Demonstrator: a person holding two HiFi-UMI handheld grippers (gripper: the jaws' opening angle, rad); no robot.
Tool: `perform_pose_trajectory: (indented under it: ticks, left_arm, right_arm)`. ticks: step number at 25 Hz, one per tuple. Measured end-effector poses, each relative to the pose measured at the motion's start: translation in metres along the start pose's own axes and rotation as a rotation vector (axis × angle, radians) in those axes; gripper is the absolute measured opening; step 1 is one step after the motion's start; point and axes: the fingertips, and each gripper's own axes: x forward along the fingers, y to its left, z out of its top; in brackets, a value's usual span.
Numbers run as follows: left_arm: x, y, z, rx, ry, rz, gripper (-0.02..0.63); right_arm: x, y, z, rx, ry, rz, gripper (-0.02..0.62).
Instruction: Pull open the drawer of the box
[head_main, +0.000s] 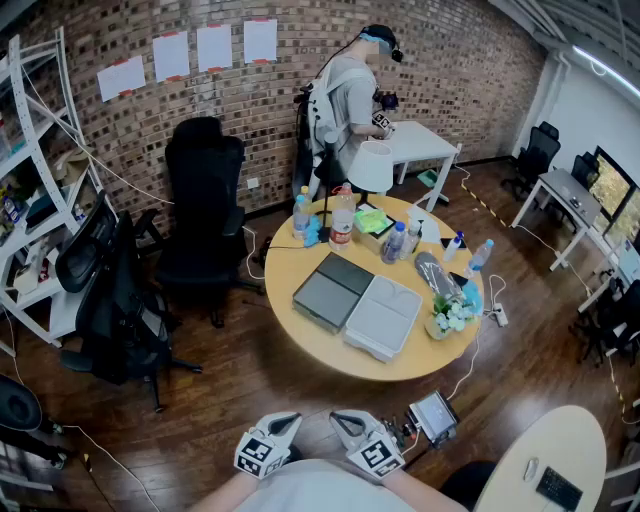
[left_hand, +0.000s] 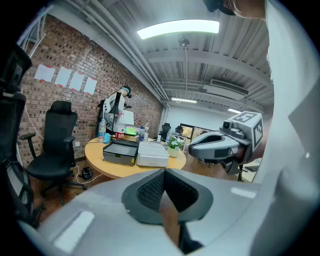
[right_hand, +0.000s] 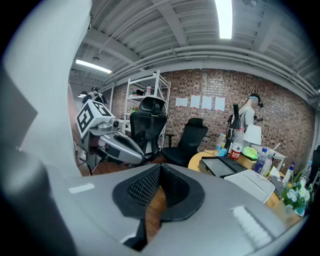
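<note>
On round wooden table (head_main: 283, 268) | flat dark-grey rectangular box (head_main: 333, 290)

Box (head_main: 333, 290) left of case (head_main: 385, 317), on table (head_main: 300, 335), chair (head_main: 203, 200) behind-left

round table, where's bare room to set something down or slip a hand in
Bare wood on the round table lies at its left rim, between the dark grey box and the bottles, and in a thin strip along the near rim before the light grey box. The back and right are crowded with bottles and flowers.
</note>
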Motion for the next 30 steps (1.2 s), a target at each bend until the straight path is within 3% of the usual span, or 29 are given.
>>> perform_pose_trajectory:
  ticks: [9,16,30]
  left_arm:
    - [-0.013,0.061,0.008,-0.015,-0.02,0.032,0.006]
    - [-0.01,0.079,0.013,0.007,-0.028,0.044,0.006]
    - [0.044,0.13,0.031,0.118,0.125,0.045,0.006]
  right_arm:
    - [0.041,-0.021,0.032,-0.018,0.004,-0.015,0.003]
    - [0.058,-0.029,0.039,-0.03,0.027,0.004,0.003]
    - [0.106,-0.083,0.039,-0.072,0.02,0.056,0.003]
